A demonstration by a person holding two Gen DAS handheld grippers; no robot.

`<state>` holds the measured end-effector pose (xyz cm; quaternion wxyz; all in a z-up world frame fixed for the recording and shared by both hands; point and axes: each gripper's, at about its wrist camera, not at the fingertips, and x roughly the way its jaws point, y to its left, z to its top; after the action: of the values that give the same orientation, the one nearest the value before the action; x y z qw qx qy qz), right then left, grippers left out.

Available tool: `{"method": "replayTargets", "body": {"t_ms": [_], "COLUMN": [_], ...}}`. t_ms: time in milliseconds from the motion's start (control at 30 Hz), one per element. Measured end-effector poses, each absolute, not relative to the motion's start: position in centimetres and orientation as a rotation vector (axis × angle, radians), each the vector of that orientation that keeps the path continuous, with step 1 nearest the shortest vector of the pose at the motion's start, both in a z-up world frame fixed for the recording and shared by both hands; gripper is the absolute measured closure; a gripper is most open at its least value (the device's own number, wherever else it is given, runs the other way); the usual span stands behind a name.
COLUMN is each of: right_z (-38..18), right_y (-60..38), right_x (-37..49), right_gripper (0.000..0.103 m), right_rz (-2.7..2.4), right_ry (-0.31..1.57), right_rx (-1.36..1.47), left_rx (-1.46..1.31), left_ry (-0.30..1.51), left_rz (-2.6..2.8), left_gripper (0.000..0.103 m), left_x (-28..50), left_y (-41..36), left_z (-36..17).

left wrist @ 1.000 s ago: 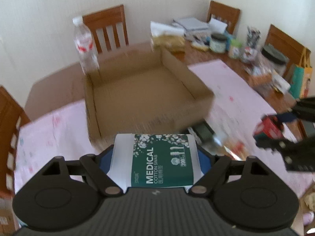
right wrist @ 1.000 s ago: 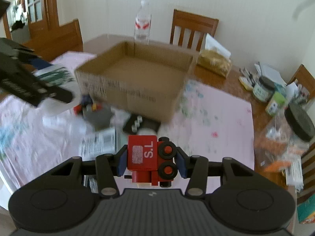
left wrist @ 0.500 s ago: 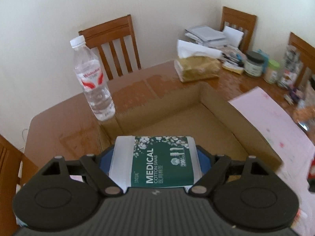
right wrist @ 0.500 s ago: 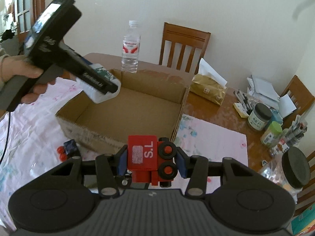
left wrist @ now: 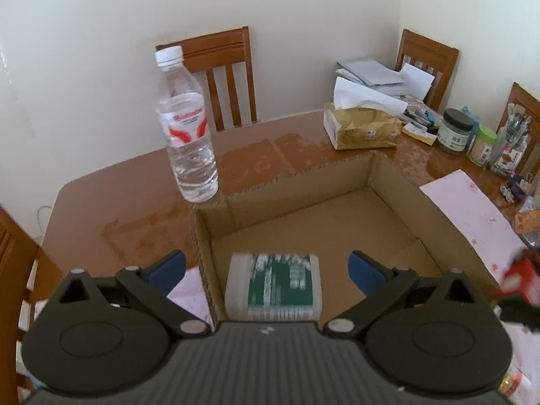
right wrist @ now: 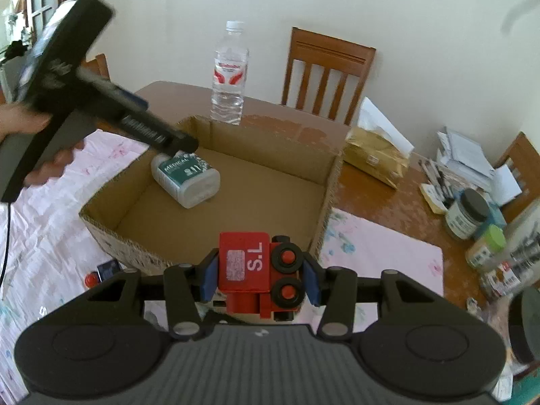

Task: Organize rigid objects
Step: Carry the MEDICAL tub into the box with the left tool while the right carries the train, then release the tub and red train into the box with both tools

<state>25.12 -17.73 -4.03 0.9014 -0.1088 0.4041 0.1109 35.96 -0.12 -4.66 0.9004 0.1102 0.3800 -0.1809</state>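
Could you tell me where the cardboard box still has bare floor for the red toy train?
The cardboard box is mostly bare: the cotton swab container fills only the corner under the opening left gripper. Floor toward the tissue pack is free. The right gripper holds the red toy train.

Water bottle (left wrist: 186, 125), tissue pack (left wrist: 362, 128)
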Motion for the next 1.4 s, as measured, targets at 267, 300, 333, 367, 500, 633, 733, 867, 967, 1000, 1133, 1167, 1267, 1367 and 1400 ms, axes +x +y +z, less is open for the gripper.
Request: {"method": "replayTargets", "body": {"t_ms": [267, 300, 333, 367, 500, 633, 733, 867, 967, 1000, 1133, 1167, 1267, 1367, 1400], "right_z": [-3.9, -4.0, -4.0, -4.0, -4.0, -3.7, -3.6, -4.0, -4.3, -4.4, -4.9, -5.1, -5.8, -6.8, -7.3], "right_y": [-17.0, -17.0, -17.0, -17.0, -17.0, -16.9, -16.8, -16.6, -16.7, -16.8, -17.2, -17.2, -17.6, -18.2, -18.5], "right_x": [29.1, 29.8, 30.4, 31.0, 33.9, 35.6, 35.7, 34.7, 33.5, 32.9, 30.3, 29.5, 26.5, 23.4, 22.4], "right_gripper": [0.049, 0.049, 0.049, 0.049, 0.049, 0.005, 0.001, 0.001, 0.0, 0.0, 0.0, 0.0, 0.0, 0.0, 0.0], "right_rz": [0.279, 0.281, 0.281, 0.281, 0.247, 0.203, 0.207, 0.205, 0.201, 0.199, 0.193, 0.195, 0.204, 0.199, 0.197], "right_ry": [0.834, 0.836, 0.837, 0.837, 0.824, 0.776, 0.767, 0.79, 0.808, 0.811, 0.831, 0.836, 0.852, 0.869, 0.883], "right_rx": [-0.238, -0.236, -0.233, -0.229, -0.222, -0.21, -0.203, -0.213, -0.208, -0.205, -0.195, -0.194, -0.2, -0.205, -0.204], "left_rx": [0.145, 0.136, 0.125, 0.115, 0.1, 0.12, 0.124, 0.139, 0.136, 0.134, 0.142, 0.143, 0.155, 0.166, 0.165], "left_ry": [0.811, 0.81, 0.811, 0.815, 0.826, 0.845, 0.859, 0.866, 0.872, 0.876, 0.888, 0.892, 0.903, 0.915, 0.923], "left_rz": [-0.335, -0.326, -0.313, -0.299, -0.275, -0.251, -0.246, -0.239, -0.243, -0.243, -0.253, -0.26, -0.294, -0.311, -0.314], "left_gripper": [0.001, 0.001, 0.001, 0.001, 0.001, 0.001, 0.001, 0.001, 0.001, 0.001, 0.001, 0.001, 0.001, 0.001, 0.001], "left_x": [32.3, 31.9, 31.4, 30.9, 29.3, 28.1, 27.7, 26.9, 26.4, 26.4, 25.3, 25.0, 23.8, 22.6, 22.3], "left_y": [2.4, 2.7, 3.0, 3.3, 4.0, 4.1, 4.1, 4.1, 4.0, 4.0, 3.6, 3.4, 3.0, 2.4, 2.2], "left_z": [-4.2, -4.2, -4.2, -4.3, -4.7, -5.4, -5.8, -6.1, -6.2, -6.3, -6.7, -6.8, -7.0, -7.5, -7.6]}}
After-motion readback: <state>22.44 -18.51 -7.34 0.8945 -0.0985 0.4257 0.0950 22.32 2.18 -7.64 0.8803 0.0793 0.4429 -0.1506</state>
